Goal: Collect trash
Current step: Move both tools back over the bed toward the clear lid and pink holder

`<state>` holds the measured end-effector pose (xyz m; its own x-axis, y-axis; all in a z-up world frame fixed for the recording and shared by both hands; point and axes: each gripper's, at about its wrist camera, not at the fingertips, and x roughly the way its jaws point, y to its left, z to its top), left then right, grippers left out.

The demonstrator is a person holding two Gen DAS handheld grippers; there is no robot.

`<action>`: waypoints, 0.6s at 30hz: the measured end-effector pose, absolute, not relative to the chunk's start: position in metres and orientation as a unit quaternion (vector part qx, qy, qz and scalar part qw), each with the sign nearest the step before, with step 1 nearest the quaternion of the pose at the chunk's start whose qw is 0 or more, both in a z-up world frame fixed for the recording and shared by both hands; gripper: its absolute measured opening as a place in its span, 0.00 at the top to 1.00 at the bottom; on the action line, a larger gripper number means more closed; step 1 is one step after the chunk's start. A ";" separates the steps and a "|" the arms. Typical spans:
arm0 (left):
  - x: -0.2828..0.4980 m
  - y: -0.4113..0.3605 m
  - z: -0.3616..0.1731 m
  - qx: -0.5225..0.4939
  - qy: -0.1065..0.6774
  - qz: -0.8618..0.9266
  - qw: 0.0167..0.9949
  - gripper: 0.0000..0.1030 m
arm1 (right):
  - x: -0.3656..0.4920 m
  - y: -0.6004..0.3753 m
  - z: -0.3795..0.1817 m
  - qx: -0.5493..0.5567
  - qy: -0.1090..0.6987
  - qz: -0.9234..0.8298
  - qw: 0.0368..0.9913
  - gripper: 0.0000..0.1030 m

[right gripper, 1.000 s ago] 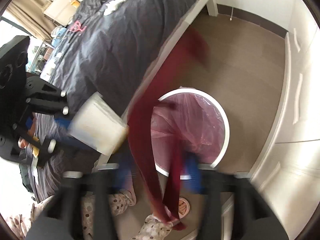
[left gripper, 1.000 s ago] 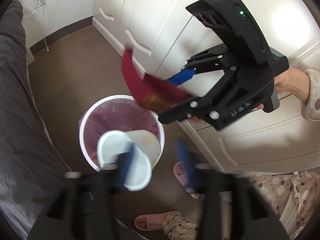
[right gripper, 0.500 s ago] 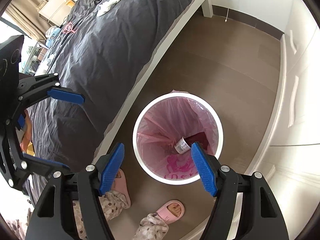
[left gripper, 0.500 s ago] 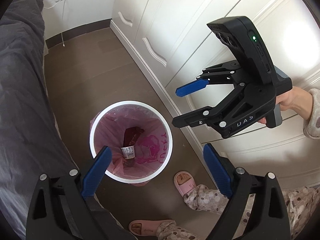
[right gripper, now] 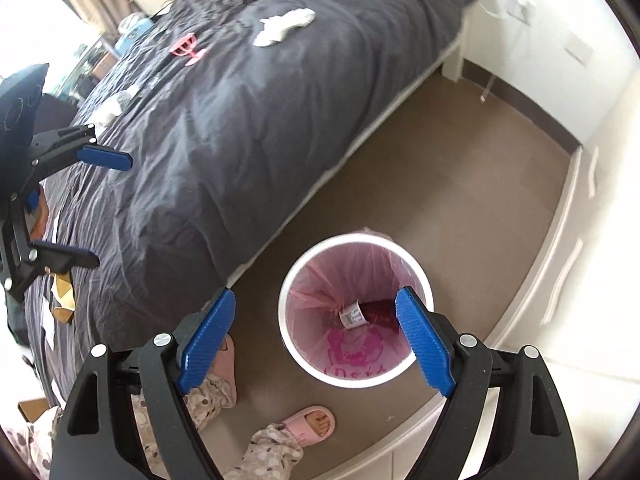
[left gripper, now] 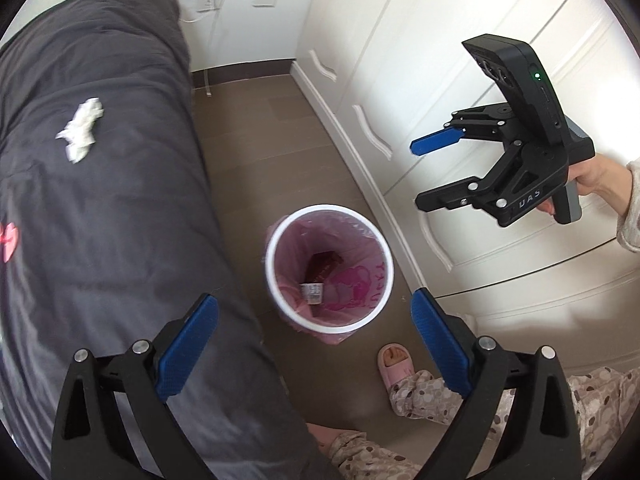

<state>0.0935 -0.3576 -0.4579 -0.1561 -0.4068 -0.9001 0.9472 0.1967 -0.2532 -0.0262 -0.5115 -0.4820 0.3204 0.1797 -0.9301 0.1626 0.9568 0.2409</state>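
A white waste bin [left gripper: 330, 270] lined with a pink bag stood on the brown floor [right gripper: 460, 184] between the bed [left gripper: 100, 200] and the white wardrobe [left gripper: 460, 80]. At its bottom lay a dark red wrapper [left gripper: 323, 266] and a white paper cup [left gripper: 312, 294] on its side. The left claw [left gripper: 314, 350] and the right claw [right gripper: 318, 340] both hung above the bin, jaws opening, with nothing between them. One second earlier the left claw held the cup and the right claw held the red wrapper over the bin; both pieces now lay inside. Farther off, a crumpled white tissue [right gripper: 285, 26] and a pink hanger [right gripper: 186, 48] lay on the dark grey bedcover. A person's feet in pink slippers [right gripper: 314, 424] stood beside the bin.
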 end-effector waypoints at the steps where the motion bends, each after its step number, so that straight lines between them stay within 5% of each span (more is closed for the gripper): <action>1: 0.098 -0.351 -0.455 0.269 0.499 -0.569 0.595 0.08 | -0.020 -0.507 -0.477 0.140 0.582 0.009 0.801 0.20; 18: 0.192 -0.176 -0.411 0.223 0.503 -0.477 0.685 0.07 | 0.118 -0.388 -0.397 0.007 0.573 0.093 0.814 0.16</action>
